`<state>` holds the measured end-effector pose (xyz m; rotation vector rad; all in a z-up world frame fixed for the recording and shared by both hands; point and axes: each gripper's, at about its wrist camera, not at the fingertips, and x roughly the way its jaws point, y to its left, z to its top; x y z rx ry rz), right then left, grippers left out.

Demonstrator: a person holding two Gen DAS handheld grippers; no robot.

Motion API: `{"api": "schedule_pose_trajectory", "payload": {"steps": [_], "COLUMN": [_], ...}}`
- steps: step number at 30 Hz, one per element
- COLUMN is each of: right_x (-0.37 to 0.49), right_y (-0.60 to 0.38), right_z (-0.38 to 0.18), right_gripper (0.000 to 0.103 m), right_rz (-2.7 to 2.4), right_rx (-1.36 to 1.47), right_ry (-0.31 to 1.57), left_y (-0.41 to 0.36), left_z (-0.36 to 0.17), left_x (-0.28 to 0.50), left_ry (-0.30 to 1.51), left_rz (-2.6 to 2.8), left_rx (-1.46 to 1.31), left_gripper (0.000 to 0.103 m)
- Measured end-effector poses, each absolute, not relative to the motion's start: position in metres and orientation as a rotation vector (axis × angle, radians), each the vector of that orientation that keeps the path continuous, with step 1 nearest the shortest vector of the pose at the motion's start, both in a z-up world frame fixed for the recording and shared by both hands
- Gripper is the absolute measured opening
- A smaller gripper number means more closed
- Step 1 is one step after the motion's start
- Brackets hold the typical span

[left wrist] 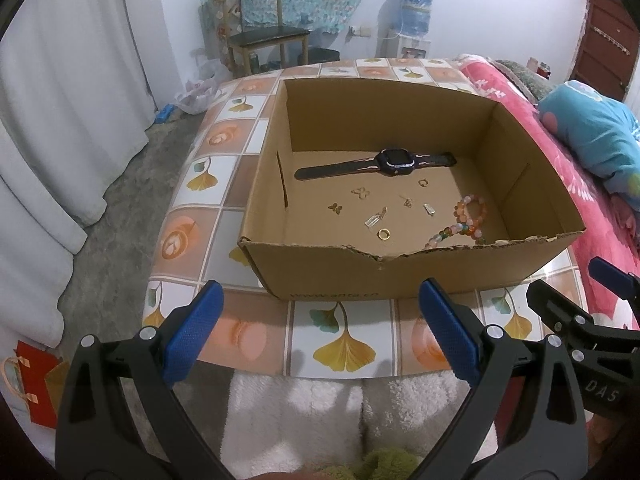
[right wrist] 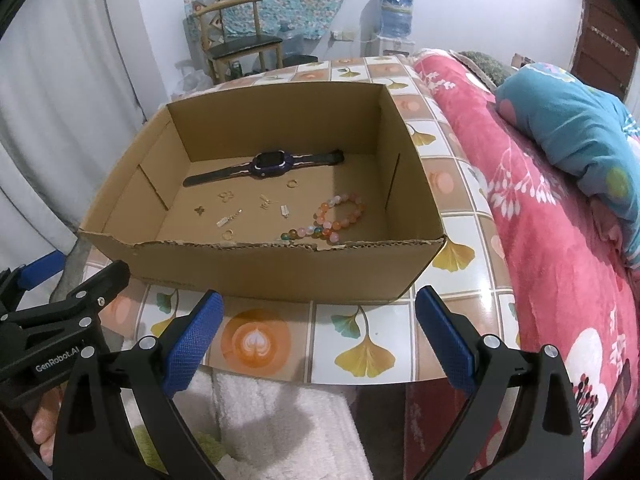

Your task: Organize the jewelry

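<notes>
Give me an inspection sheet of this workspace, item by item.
Surface: tiled-pattern table, mostly bare.
Job's things: in the cardboard box: watch, bead bracelet, gold ring, small gold charms.
Clutter: nothing seen on the table.
Grippers: left gripper and right gripper both open, empty, short of the box.
Cables: nothing seen.
Surroundings: bed with red blanket, chair, water dispenser.

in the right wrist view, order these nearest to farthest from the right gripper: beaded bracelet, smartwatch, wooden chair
From the right gripper:
1. Pastel orange-and-green beaded bracelet, in the cardboard box's near right part.
2. Dark purple smartwatch with black strap, lying near the box's far wall.
3. Wooden chair with a dark seat, beyond the table.
</notes>
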<state>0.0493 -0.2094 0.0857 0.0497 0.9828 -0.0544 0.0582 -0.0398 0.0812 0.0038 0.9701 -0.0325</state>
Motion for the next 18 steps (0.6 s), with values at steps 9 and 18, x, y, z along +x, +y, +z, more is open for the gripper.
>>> {"api": "schedule_pose_trajectory", "payload": {"steps": [9, 18], "right_x": [0.0509, 0.0510], "right_y": [-0.2084, -0.2076], "right_z": [0.0831, 0.0786], "right_gripper": [0.094, 0.094], "right_rz": [-0.056, -0.057], "right_rx": [0.044, 0.046], "right_ry": [0.994, 1.004], "left_y": [-0.0384, -0.0375], "left_z": [0.0770, 0.0750], "left_x": [0.0614, 0.0632], "left_ry": [0.992, 1.006], "left_rz": [-0.029, -0.026], "left_rx": [0.001, -0.005], "left_gripper": [0.095, 0.095]}}
